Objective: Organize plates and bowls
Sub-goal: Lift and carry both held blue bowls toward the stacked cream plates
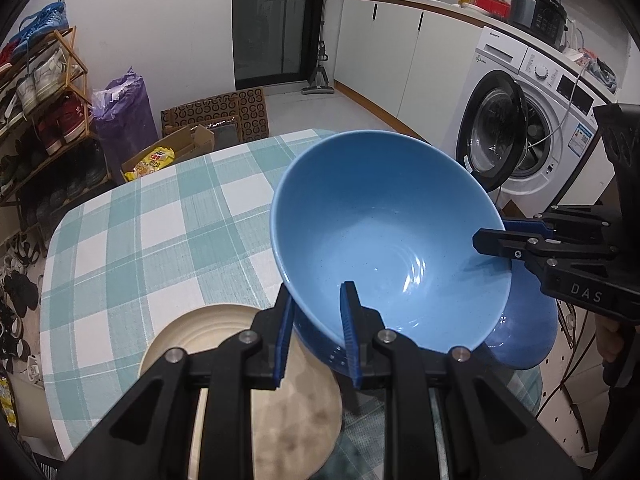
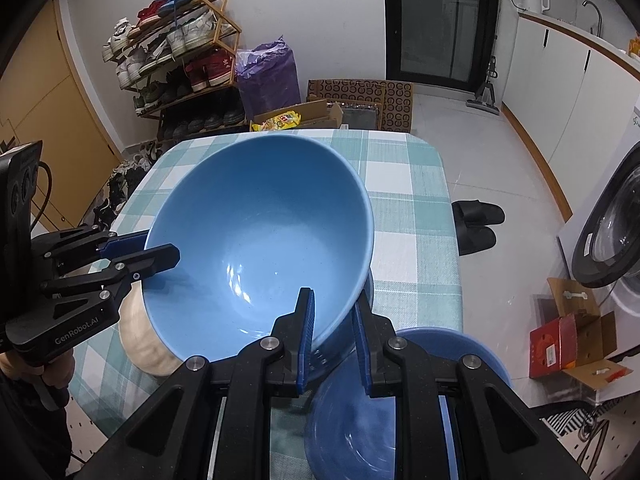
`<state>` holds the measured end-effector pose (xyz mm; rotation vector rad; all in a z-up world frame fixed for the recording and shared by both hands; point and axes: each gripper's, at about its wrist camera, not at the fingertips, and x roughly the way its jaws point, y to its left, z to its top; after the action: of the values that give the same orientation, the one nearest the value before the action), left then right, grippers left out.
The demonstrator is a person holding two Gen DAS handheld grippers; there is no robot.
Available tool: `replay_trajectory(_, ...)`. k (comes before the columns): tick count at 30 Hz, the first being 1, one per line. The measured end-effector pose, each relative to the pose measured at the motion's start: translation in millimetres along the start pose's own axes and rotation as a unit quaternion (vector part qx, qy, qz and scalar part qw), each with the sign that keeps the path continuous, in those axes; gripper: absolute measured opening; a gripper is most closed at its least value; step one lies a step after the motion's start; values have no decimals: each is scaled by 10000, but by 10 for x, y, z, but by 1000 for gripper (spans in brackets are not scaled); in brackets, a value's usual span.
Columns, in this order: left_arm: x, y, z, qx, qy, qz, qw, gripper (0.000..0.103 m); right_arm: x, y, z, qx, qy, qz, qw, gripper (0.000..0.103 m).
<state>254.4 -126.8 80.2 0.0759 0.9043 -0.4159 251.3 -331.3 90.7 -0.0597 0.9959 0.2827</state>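
A large light blue bowl (image 1: 384, 240) is held tilted above the checked table by both grippers. My left gripper (image 1: 318, 332) is shut on the bowl's near rim, one finger inside and one outside. My right gripper (image 2: 334, 336) is shut on the opposite rim of the same bowl (image 2: 260, 240); it also shows in the left wrist view (image 1: 500, 240). A beige plate (image 1: 236, 360) lies on the table under the left gripper. A darker blue bowl (image 2: 360, 420) sits under the right gripper, and shows in the left wrist view (image 1: 524, 332).
The table with a teal checked cloth (image 1: 140, 240) stretches ahead. A washing machine (image 1: 532, 120) with open door stands to the right, a shoe rack (image 1: 36, 92) to the left. Cardboard boxes (image 2: 572, 340) and black slippers (image 2: 476, 220) lie on the floor.
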Motion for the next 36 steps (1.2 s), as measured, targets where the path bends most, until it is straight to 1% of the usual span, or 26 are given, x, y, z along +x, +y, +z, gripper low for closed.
replay_trajectory(16,264,35,-105,-68,228,50,9997,21,328,-24,-93,15,305,-32,9995,19)
replay_trajectory(27,456,-10,-202,-13,409,94,9991,21,504,-41,-167,-4,492,-127,9987,19)
replay_trajectory(36,486,-69,-202,136,381,223,9989,21,573,-35,-200,-108,530,-294,9981,19)
